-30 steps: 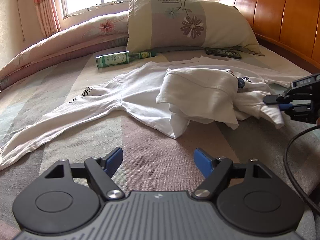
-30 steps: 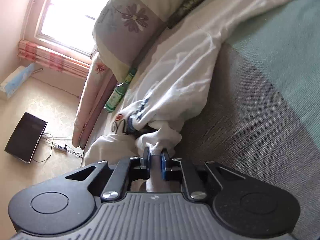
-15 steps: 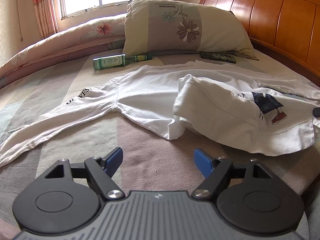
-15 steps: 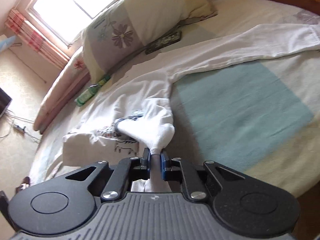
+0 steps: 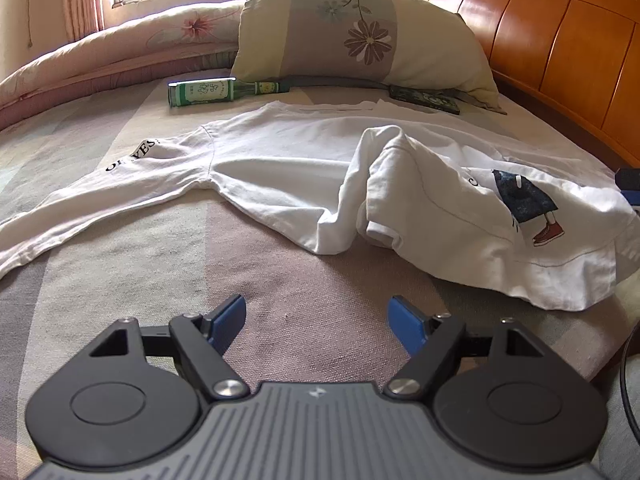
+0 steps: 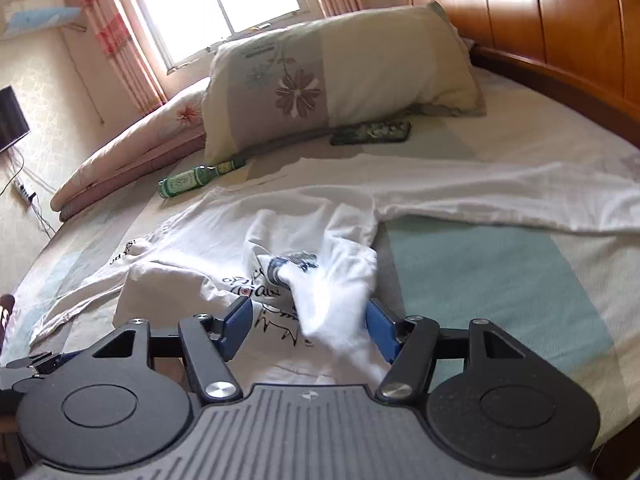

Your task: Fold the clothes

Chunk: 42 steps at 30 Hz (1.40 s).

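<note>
A white long-sleeved shirt with black lettering on one sleeve and a printed figure lies spread across the bed, its lower part bunched and folded over. My left gripper hovers open above the bare bedsheet, short of the shirt's near edge. In the right wrist view the same shirt lies rumpled, and my right gripper stands open with a bunch of the white hem lying loose between its blue fingers. A corner of the right gripper shows at the right edge of the left wrist view.
A flowered pillow leans against the wooden headboard. A green glass bottle and a dark patterned case lie beyond the shirt. A rolled quilt runs along the far side under the window.
My right gripper has opened and let go of the shirt hem after pulling it outward; the bunched shirt now lies more spread out. The left gripper stays open.
</note>
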Tool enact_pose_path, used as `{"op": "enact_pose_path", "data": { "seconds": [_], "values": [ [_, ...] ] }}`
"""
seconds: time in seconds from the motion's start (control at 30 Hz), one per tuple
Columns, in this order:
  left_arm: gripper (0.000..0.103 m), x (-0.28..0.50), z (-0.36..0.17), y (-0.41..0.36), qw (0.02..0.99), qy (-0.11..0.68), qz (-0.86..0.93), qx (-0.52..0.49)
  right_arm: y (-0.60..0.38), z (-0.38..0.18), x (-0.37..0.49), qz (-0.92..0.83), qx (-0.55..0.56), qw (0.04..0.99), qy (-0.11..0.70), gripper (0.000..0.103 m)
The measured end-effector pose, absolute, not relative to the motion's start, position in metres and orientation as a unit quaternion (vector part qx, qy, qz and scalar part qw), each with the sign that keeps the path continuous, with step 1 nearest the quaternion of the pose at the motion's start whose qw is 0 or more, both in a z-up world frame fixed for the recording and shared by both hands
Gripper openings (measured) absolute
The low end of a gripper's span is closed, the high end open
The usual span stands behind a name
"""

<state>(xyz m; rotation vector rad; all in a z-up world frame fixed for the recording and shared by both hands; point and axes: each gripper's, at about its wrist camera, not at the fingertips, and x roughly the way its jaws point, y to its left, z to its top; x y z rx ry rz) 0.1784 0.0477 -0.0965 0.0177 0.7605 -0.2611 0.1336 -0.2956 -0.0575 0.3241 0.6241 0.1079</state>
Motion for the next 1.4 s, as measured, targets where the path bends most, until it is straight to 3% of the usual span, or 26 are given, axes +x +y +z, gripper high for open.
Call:
{"op": "enact_pose_path", "data": {
  "seconds": [0.2,0.43,0.5,0.9,1.2,1.4],
  "values": [
    [0.079,0.188,-0.100,0.056,0.900,0.368,-0.216,-0.092,-0.274,-0.044,0.135,0.068,0.119,0.950,0.279,0.078],
    [0.076,0.217,-0.143,0.062,0.860,0.371,-0.285,-0.203,-0.271,-0.051,0.132,0.068,0.128,0.947,0.288,0.078],
    [0.070,0.222,-0.142,0.065,0.862,0.356,-0.288,-0.215,-0.272,-0.051,0.130,0.064,0.125,0.947,0.288,0.078],
    [0.066,0.206,-0.100,0.051,0.852,0.253,-0.423,-0.177,-0.266,-0.057,0.129,0.072,0.121,0.943,0.301,0.078],
    [0.066,0.220,-0.116,0.063,0.864,0.277,-0.359,-0.220,-0.238,-0.078,0.139,0.110,0.081,0.923,0.360,0.081],
    [0.047,0.225,-0.111,0.044,0.871,0.279,-0.361,-0.181,-0.227,-0.085,0.141,0.117,0.060,0.919,0.373,0.081]
  ]
}}
